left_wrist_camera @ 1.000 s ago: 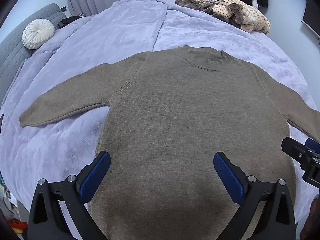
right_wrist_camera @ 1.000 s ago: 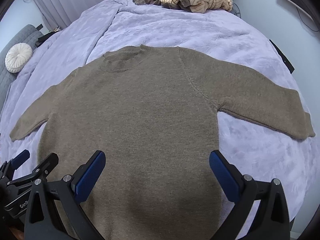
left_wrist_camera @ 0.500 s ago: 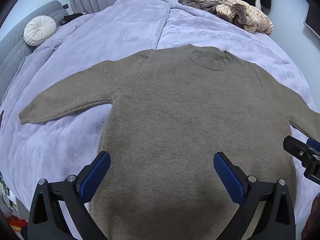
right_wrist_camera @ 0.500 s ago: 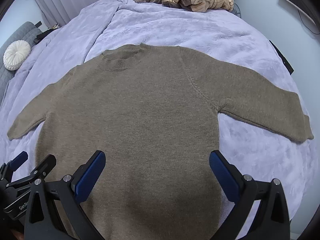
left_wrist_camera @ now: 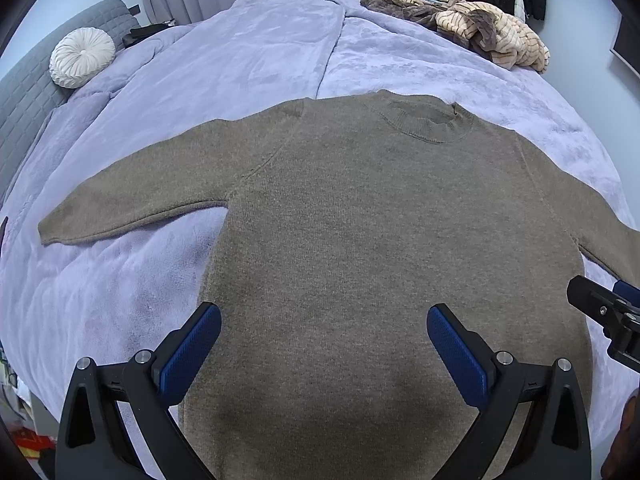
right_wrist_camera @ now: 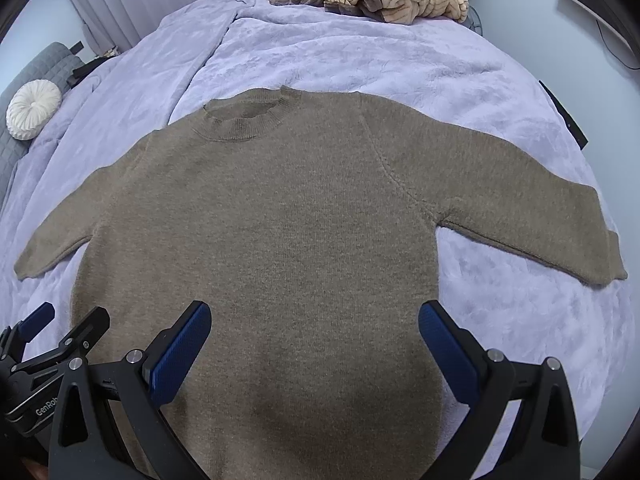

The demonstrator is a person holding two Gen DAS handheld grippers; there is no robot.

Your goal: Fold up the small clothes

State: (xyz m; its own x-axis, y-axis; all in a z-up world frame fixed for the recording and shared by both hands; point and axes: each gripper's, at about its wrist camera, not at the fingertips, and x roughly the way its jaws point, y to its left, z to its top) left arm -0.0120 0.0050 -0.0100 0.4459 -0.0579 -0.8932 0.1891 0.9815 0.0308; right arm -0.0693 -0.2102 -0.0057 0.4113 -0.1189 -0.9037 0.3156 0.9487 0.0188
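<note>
sweater (left_wrist_camera: 384,240) flat on blanket (left_wrist_camera: 248,60), both tools spread above hem

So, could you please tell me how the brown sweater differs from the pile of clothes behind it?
The sweater lies spread flat with both sleeves out; the pile is bunched in a heap. The sweater is plain brown; the pile mixes cream striped knit with darker pieces. The sweater lies near the grippers, the pile at the far edge. Both rest on the lilac blanket.
</note>
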